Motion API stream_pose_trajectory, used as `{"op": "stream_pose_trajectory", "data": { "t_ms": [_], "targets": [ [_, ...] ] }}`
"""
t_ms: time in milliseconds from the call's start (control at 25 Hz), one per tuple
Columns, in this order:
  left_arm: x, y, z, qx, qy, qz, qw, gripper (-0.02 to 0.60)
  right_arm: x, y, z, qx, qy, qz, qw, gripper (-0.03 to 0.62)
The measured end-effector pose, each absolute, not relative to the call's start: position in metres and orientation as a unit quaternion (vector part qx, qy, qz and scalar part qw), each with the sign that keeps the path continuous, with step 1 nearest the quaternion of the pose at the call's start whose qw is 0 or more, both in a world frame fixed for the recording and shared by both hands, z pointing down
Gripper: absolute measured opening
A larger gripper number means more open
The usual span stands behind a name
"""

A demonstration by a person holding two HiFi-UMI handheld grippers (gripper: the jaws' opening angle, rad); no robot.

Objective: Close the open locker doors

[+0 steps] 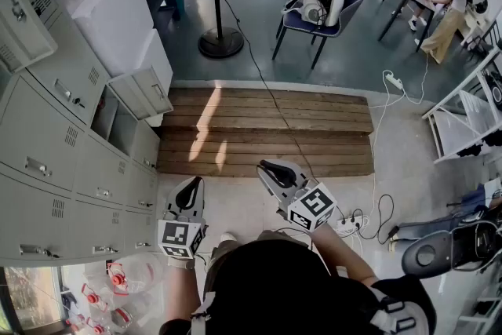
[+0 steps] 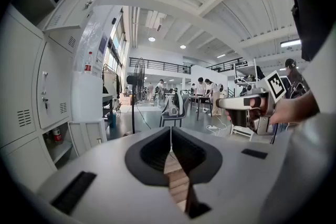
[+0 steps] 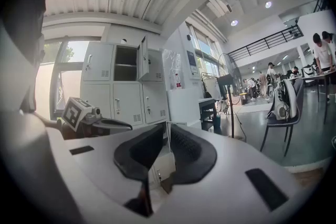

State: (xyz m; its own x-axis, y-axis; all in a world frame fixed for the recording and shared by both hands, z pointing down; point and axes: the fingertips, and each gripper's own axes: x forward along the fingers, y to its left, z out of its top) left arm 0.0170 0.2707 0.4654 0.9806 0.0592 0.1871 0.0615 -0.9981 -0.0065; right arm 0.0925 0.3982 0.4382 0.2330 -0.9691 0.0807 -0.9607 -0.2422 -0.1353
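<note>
- The bank of grey lockers is running down the left side, and two of its doors are standing open: an upper door swinging out at the far left, and a lower door hanging out over the corner of the wooden platform, just beside a white cabinet.
- The lower door's free edge is pointing into the room, so I judge a push on its outer face is going to be enough. The white cabinet is crowding the far side of that door, so the approach is looking easier from the near side.
- The left gripper is hovering near the bottom row of lockers, touching nothing. Its jaws are clenched together and empty, probably because a closed tip is making a firmer pusher than an open one.
- The right gripper is hanging just beside it, also clamped tight on nothing, and is aiming towards the platform and the open doors.
- The pale floor between the grippers and the platform is giving free room, though the platform's near edge is forming a step to mind.
- Cables and a power strip are lying to the right, well apart from the path to the doors.
</note>
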Motion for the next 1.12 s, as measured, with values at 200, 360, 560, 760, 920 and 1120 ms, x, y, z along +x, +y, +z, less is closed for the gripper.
{"op": "stream_pose_trajectory", "data": {
  "t_ms": [200, 360, 560, 760, 920, 1120],
  "targets": [
    [0.006, 0.239, 0.468, -0.995, -0.032, -0.093, 0.003, 0.009, 0.082, 0.366, 0.442, -0.784, 0.615, -0.079, 0.020, 0.052],
    [-0.005, 0.211, 0.476, -0.995, -0.039, -0.094, -0.001, 0.009, 0.069, 0.336, 0.447, -0.787, 0.611, -0.080, 0.011, 0.052],
    [-0.013, 0.184, 0.486, -0.994, -0.049, -0.101, -0.009, 0.009, 0.066, 0.316, 0.447, -0.803, 0.589, -0.084, 0.038, 0.054],
    [-0.010, 0.167, 0.494, -0.992, -0.053, -0.112, -0.015, 0.009, 0.077, 0.305, 0.456, -0.812, 0.572, -0.105, 0.058, 0.054],
    [0.005, 0.152, 0.493, -0.993, -0.052, -0.107, -0.011, 0.009, 0.093, 0.290, 0.458, -0.811, 0.571, -0.106, 0.062, 0.054],
    [0.035, 0.131, 0.500, -0.992, -0.045, -0.120, -0.012, 0.009, 0.122, 0.265, 0.462, -0.806, 0.582, -0.099, 0.048, 0.054]
  ]
}}
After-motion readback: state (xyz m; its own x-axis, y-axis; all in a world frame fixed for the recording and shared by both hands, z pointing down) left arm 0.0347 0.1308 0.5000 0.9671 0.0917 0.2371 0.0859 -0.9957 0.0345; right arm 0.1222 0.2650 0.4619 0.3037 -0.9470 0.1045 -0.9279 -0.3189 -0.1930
